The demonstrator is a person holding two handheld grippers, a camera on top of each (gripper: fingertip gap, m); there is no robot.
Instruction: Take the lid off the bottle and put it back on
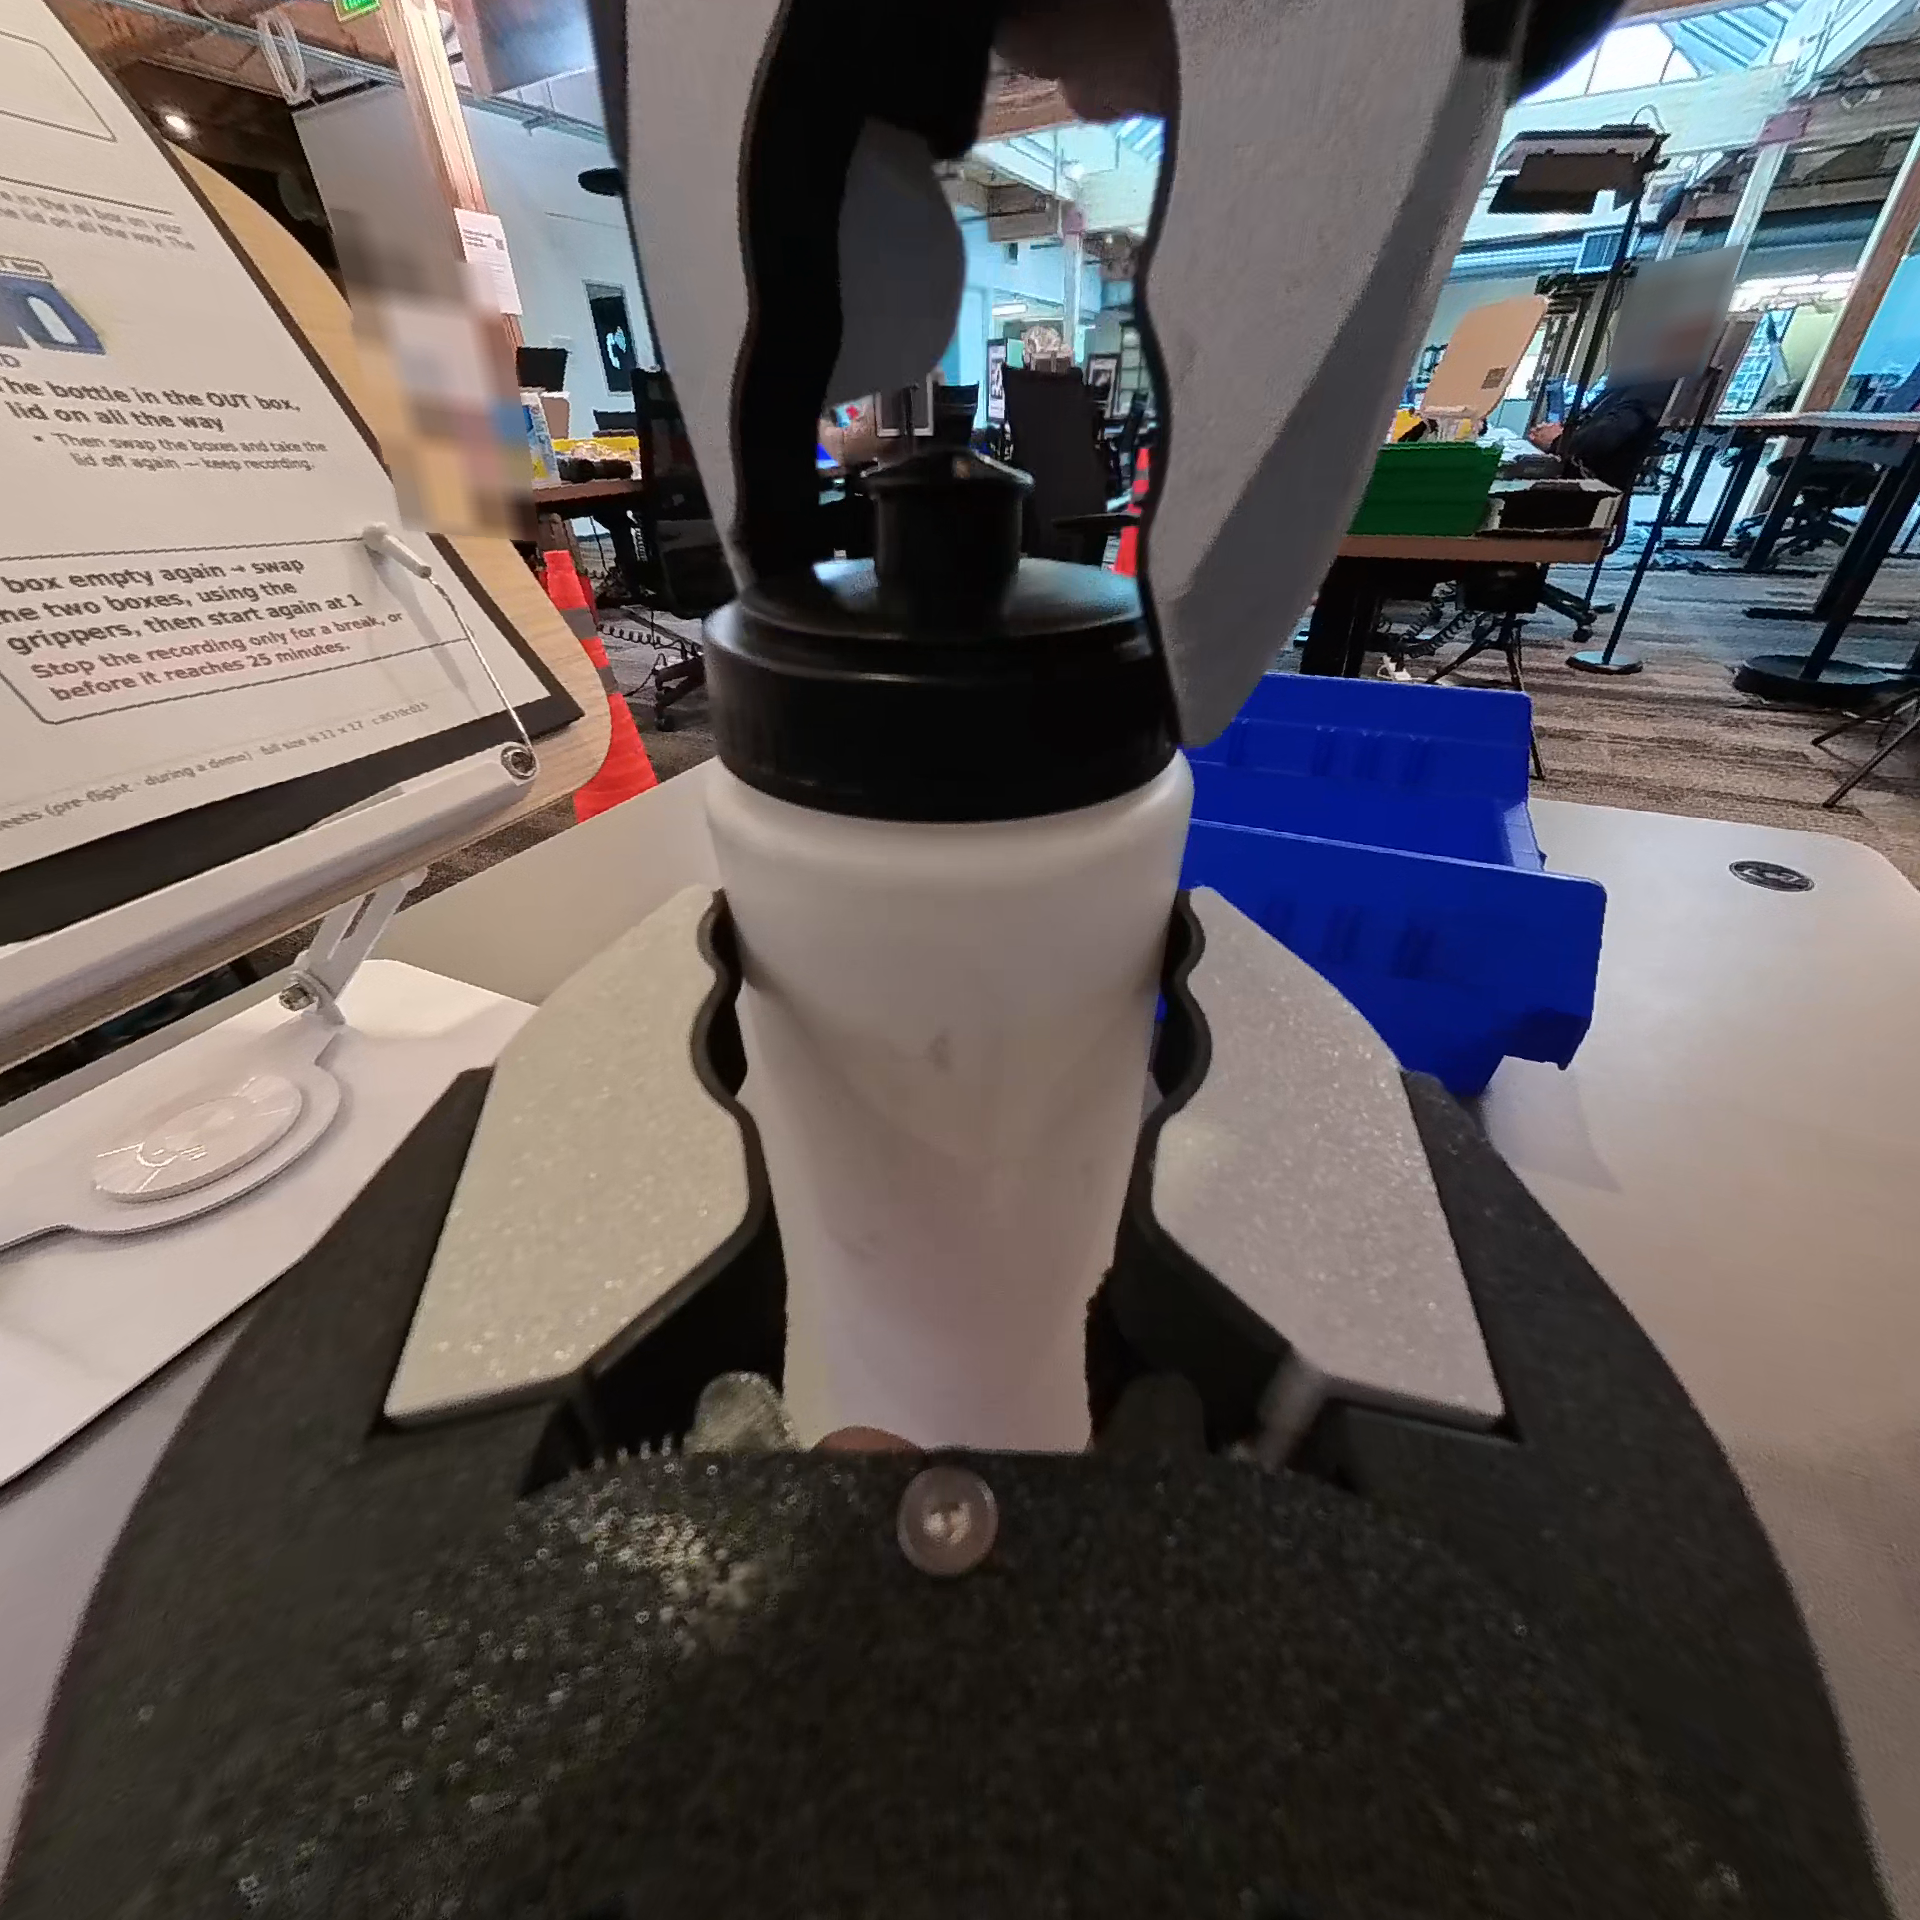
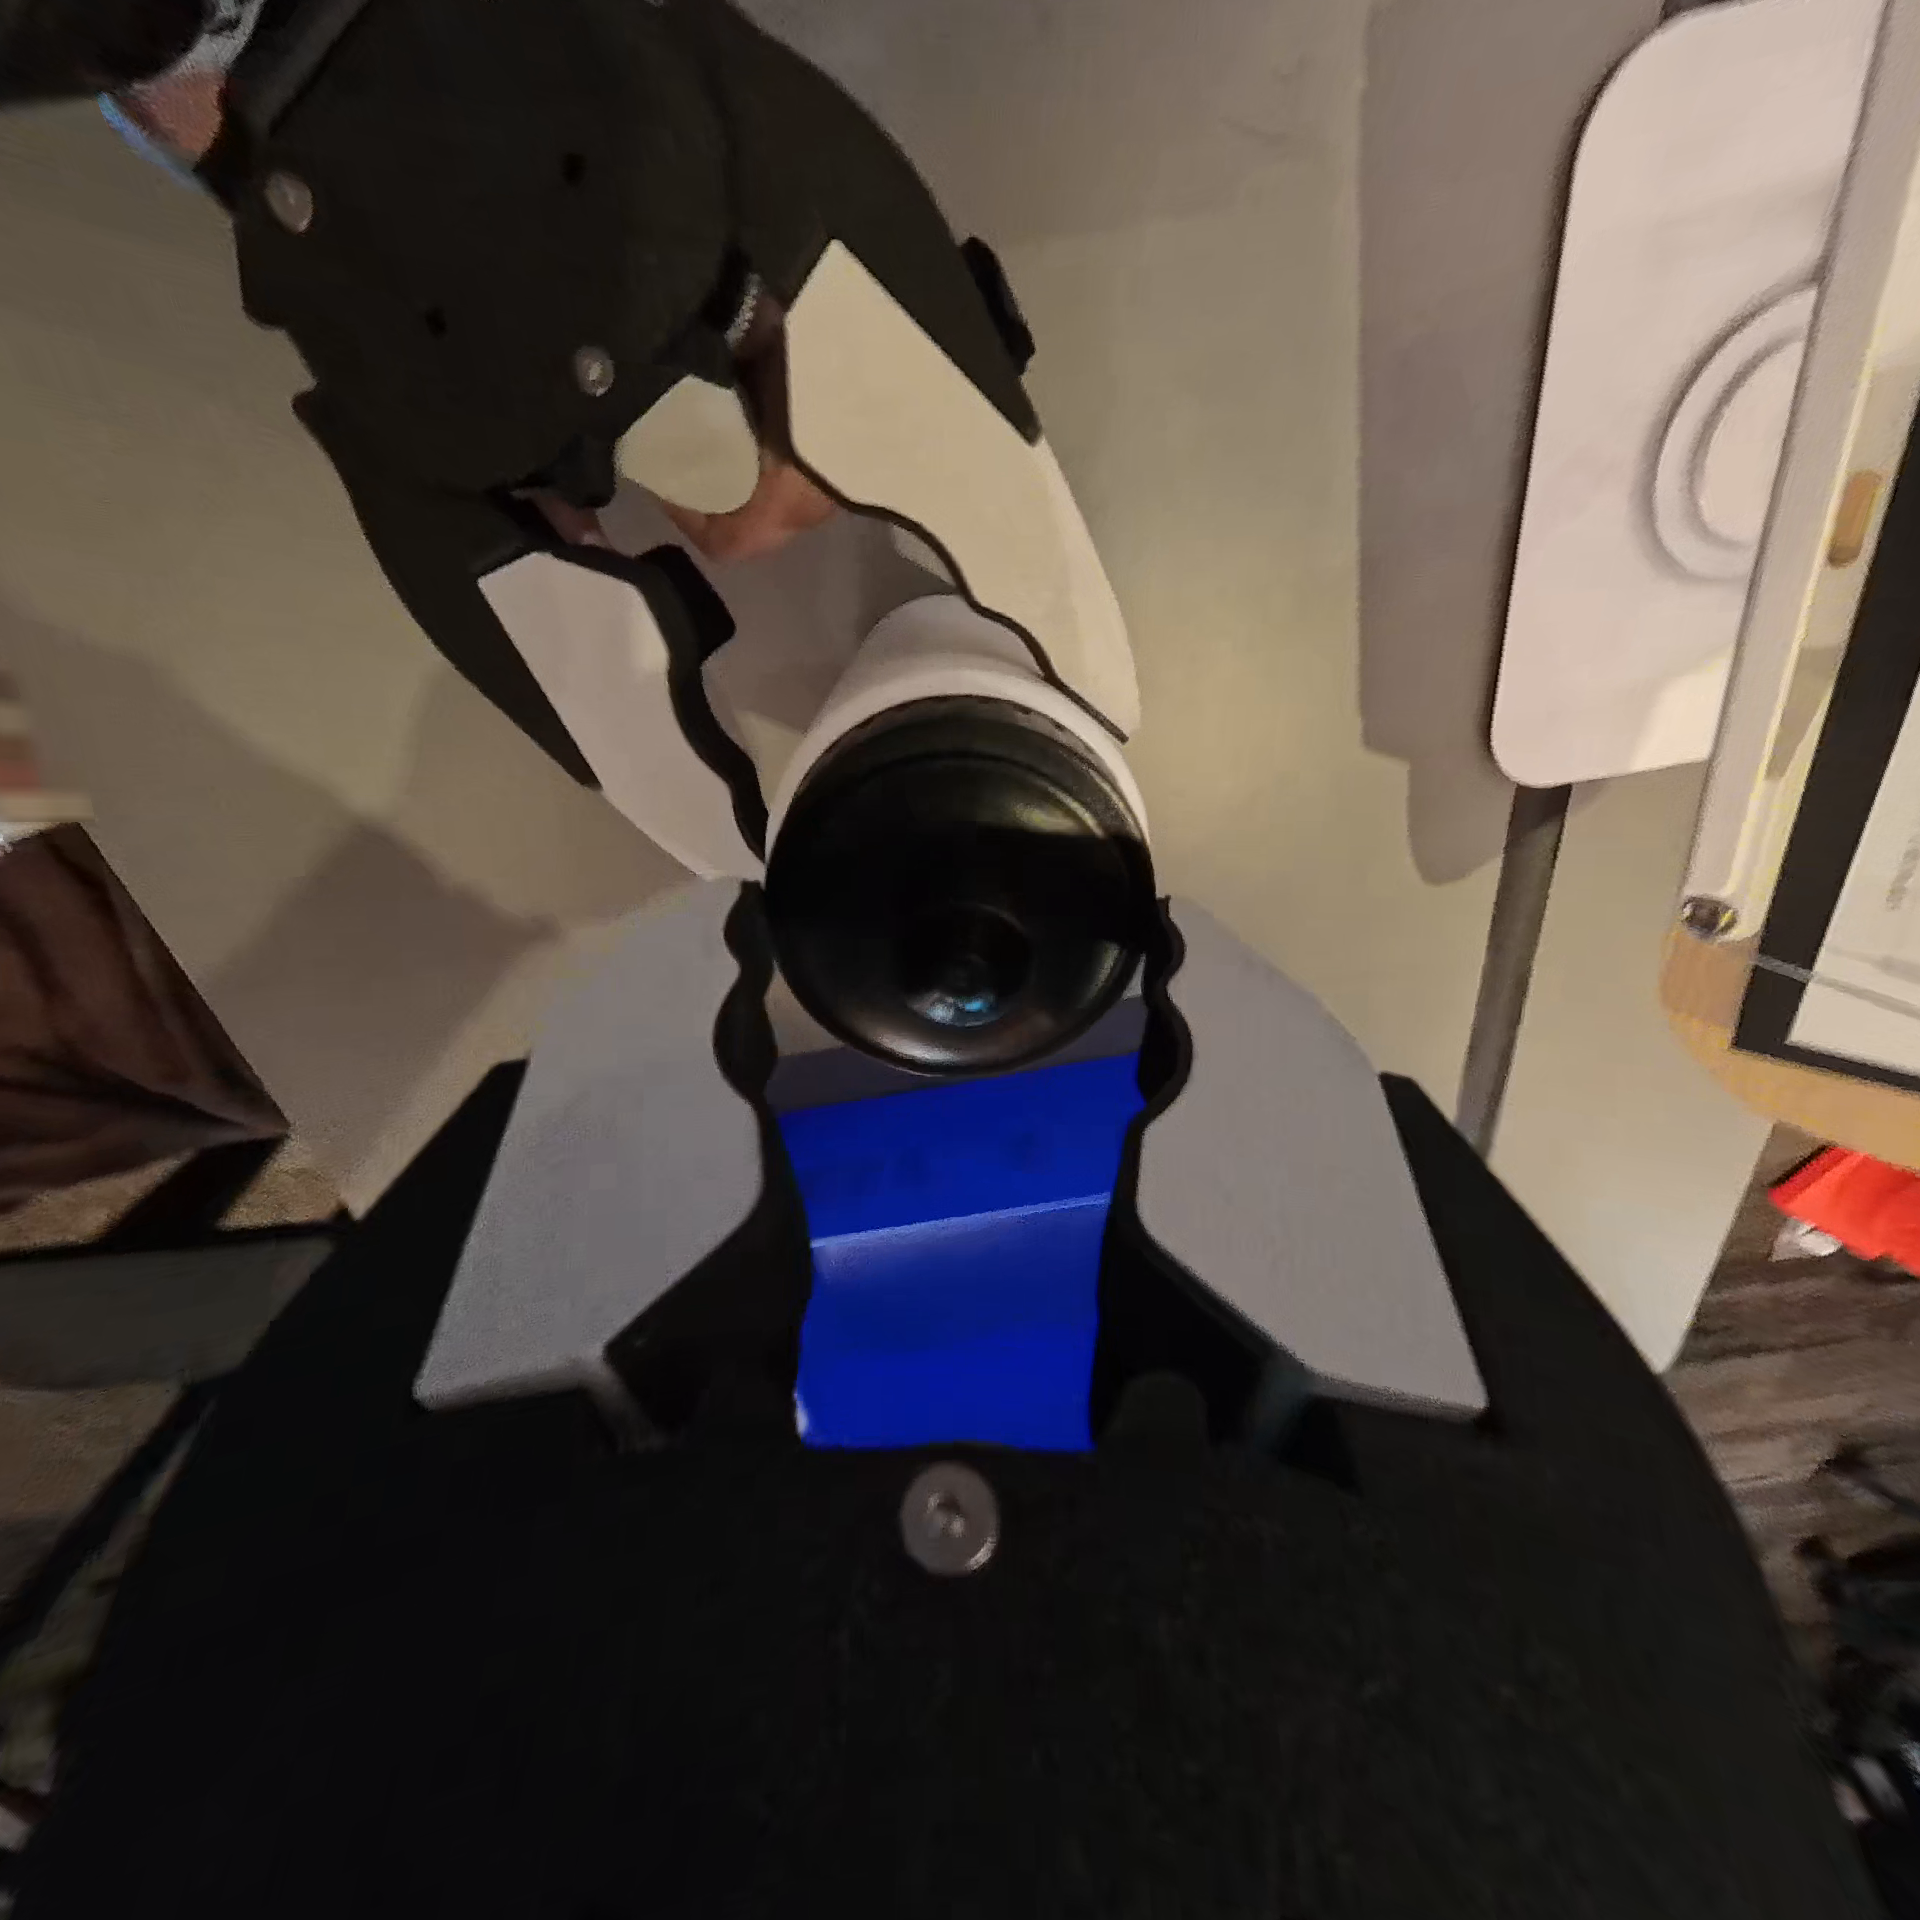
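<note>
White bottle (image 1: 940,1039) sits pinched at its body by our left gripper (image 1: 951,997), just in front of the blue bin (image 1: 1455,914); our right gripper (image 2: 951,977) has its jaws pressed around the black lid (image 2: 956,914) on top.

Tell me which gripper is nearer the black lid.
Right. The right gripper straddles the black lid from above, fingertips at its sides; the left gripper clamps the white bottle body below it.

Glossy black plastic lid (image 2: 956,925), matt white bottle (image 1: 945,1039)
</note>
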